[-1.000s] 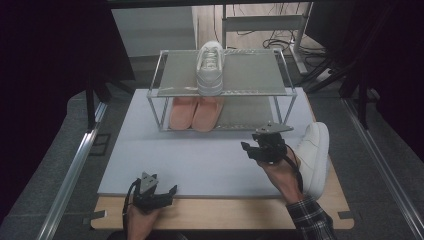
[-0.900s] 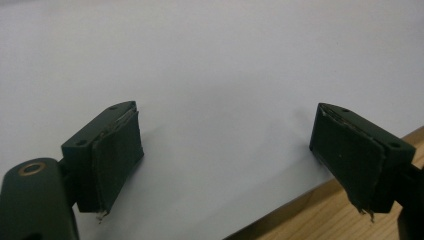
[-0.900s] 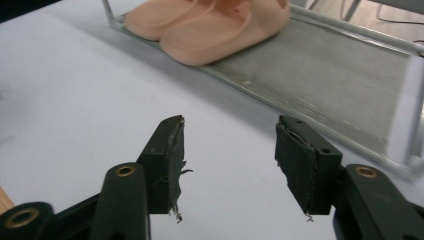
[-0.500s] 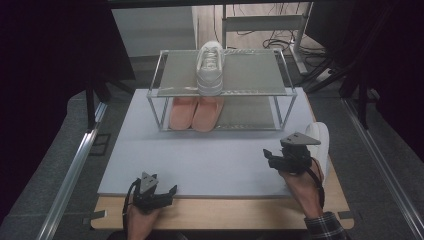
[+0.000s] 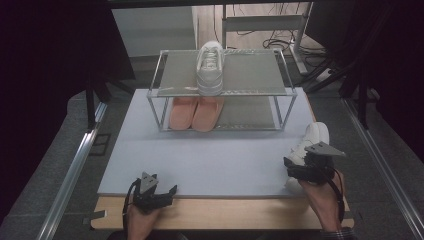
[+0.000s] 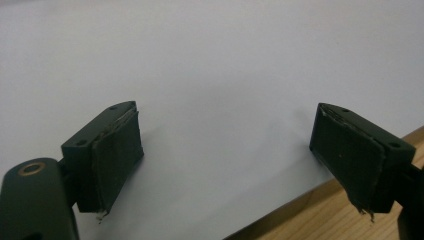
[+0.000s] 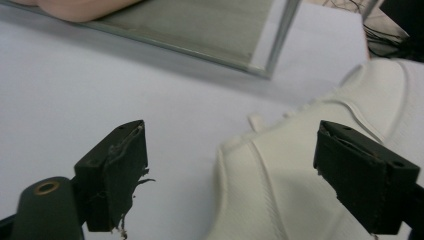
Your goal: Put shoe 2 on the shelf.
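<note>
A white sneaker (image 5: 309, 145) lies on the white mat's right edge, toe away from me. My right gripper (image 5: 304, 169) hovers over its heel, open. In the right gripper view the sneaker's heel (image 7: 300, 175) sits between the spread jaws of my right gripper (image 7: 235, 180), nearer the right one. A second white sneaker (image 5: 210, 67) stands on the top shelf of the wire rack (image 5: 165, 90). Below it lies a pair of orange-pink shoes (image 5: 195, 112). My left gripper (image 5: 156, 194) rests open at the mat's front edge, with nothing in it (image 6: 225, 165).
The white mat (image 5: 210, 155) covers a wooden table (image 5: 225, 212). The rack stands at the back of the mat. Metal rails (image 5: 70, 175) run along both sides of the table. Desk legs and cables (image 5: 280, 30) lie beyond.
My right gripper moved right and toward me, from the mat's middle right down over the heel of the white sneaker. The left gripper stayed put.
</note>
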Motion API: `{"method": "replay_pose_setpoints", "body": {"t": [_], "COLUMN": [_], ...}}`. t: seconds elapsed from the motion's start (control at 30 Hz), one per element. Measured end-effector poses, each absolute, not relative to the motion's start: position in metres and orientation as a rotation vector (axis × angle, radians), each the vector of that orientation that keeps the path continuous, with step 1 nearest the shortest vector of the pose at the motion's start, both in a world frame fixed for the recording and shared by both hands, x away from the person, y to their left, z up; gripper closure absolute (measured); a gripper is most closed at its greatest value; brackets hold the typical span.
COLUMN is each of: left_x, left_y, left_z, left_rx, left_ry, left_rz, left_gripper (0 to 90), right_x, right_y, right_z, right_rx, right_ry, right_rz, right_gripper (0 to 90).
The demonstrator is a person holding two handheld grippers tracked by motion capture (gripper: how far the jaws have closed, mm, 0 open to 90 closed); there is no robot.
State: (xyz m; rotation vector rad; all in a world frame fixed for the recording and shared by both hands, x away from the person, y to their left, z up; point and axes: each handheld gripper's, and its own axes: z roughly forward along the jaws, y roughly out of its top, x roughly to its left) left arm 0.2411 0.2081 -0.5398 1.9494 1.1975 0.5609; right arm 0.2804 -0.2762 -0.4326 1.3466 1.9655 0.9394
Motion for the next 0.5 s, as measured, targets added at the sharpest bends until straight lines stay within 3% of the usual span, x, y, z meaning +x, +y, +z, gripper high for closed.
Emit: {"method": "replay_pose_setpoints", "body": {"t": [0.37,0.5], "left_x": [0.241,0.241], "left_y": [0.208,0.208], "left_z": [-0.540,-0.540], "left_rx": [1.950,1.950], "left_ry": [1.197,1.197], "left_rz": [0.560,0.561], "left_gripper": [13.2,13.2], "right_x": [0.269,0.267], "right_y": [-0.298,-0.301], "right_z": [-0.445,-0.451], "right_rx": [1.458,1.482], "right_ry": [1.858,1.835], "right_rz": [0.840,0.818], "right_gripper": [1.1,0.0]}}
